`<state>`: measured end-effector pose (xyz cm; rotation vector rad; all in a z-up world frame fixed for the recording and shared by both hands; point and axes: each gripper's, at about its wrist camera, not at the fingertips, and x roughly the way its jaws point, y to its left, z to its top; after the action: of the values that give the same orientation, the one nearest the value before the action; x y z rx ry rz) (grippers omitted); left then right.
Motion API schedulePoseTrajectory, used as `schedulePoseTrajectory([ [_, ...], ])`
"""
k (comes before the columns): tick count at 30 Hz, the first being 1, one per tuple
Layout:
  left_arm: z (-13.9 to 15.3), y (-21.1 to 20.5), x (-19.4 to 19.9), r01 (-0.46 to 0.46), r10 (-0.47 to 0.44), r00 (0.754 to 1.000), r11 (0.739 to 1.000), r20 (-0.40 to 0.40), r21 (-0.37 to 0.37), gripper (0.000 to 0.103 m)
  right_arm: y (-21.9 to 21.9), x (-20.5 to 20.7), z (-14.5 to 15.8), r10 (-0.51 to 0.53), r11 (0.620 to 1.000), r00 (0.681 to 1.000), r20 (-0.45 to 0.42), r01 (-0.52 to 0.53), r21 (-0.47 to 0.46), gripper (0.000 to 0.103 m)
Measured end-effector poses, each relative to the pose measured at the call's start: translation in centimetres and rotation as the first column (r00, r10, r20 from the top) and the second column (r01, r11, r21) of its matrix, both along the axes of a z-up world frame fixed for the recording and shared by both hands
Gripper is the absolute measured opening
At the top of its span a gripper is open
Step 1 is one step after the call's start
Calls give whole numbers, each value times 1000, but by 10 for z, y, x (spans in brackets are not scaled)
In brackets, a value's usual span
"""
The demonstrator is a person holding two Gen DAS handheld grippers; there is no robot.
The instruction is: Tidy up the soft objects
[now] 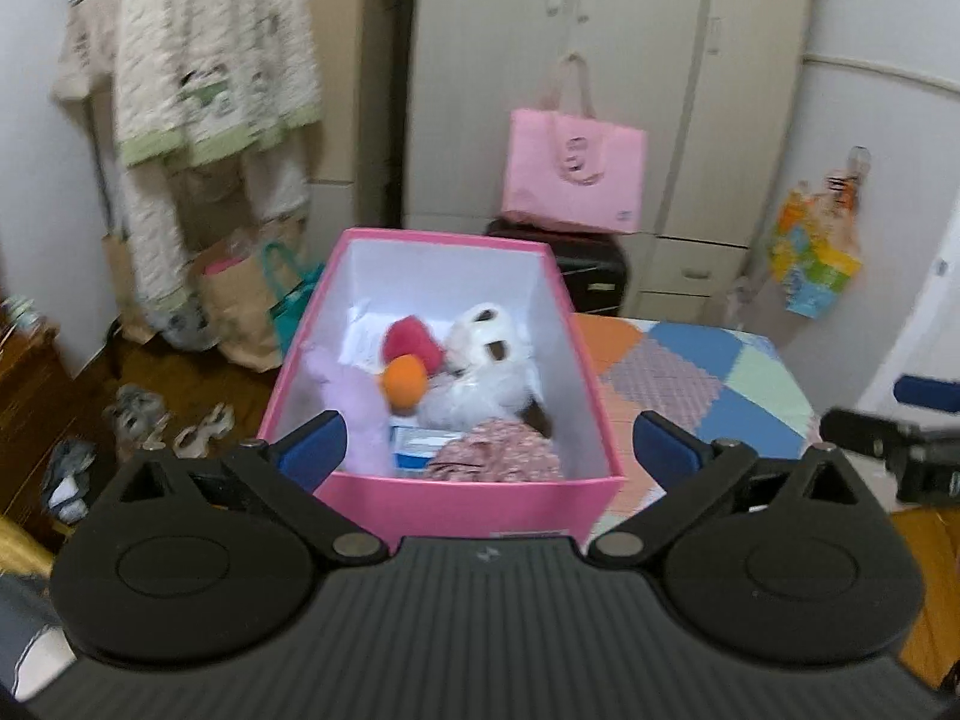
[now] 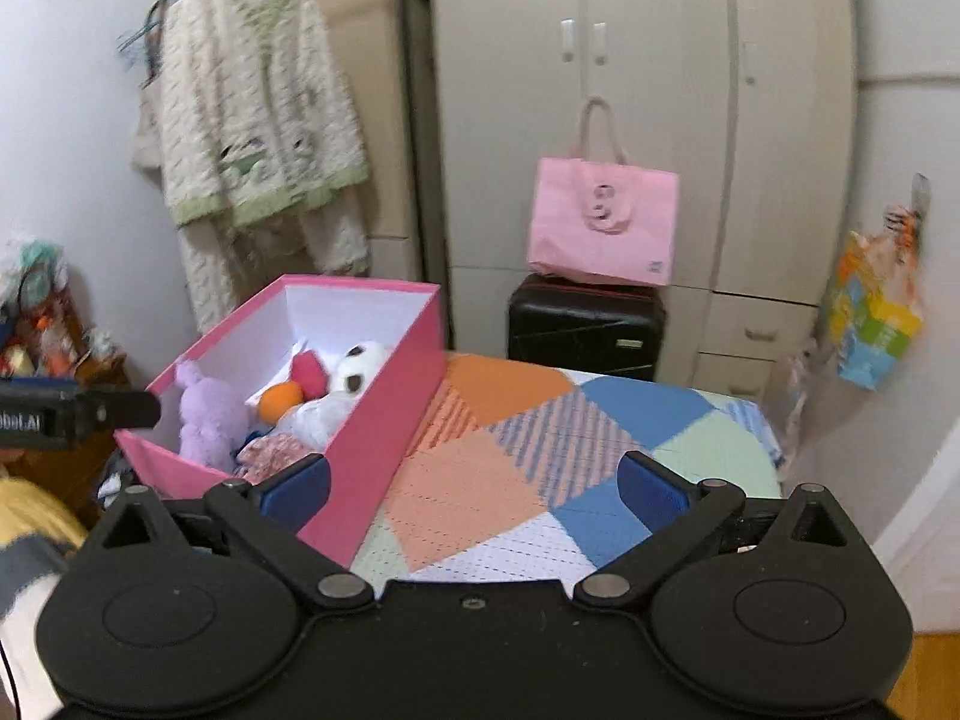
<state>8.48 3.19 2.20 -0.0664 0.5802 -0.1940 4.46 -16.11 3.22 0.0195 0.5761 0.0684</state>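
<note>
Pink box (image 1: 468, 504) on patchwork bed (image 2: 480, 480), soft toys inside.
Left gripper (image 1: 486, 450) and right gripper (image 2: 474, 486): jaws spread wide, nothing gripped.

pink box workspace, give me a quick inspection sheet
surface: patchwork bedspread, bare beside the box
job's things: pink box holds purple plush, orange ball, red plush, white plush, floral cloth
clutter: shoes on the floor
grippers: left tongs open, empty; right tongs open, empty
cables: nothing seen
surroundings: wardrobe, pink bag on black suitcase, hanging knit cardigan
</note>
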Motion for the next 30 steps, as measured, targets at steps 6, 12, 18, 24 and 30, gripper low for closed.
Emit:
schedulePoseTrajectory([
  [6, -11, -14, -9, 15, -15, 1000, 999, -10, 35, 103, -1, -30, 6, -52, 999, 997, 59, 51, 18, 103],
  [12, -15, -23, -25, 18, -19, 1000, 999, 14, 49, 103, 17, -58, 8, -75, 993, 989, 124, 85, -79, 103],
  [18, -13, -27, -40, 14, -18, 999, 998, 52, 60, 103, 9, -71, 5, -144, 986, 982, 120, 152, -61, 103],
  [24, -14, -32, -45, 18, -23, 998, 997, 55, 77, 103, -3, -72, 0, -205, 976, 974, 100, 211, -59, 103],
  [30, -18, -36, -54, 11, -18, 997, 995, 73, 104, 103, 0, -77, -3, -222, 971, 967, 121, 231, -65, 103],
])
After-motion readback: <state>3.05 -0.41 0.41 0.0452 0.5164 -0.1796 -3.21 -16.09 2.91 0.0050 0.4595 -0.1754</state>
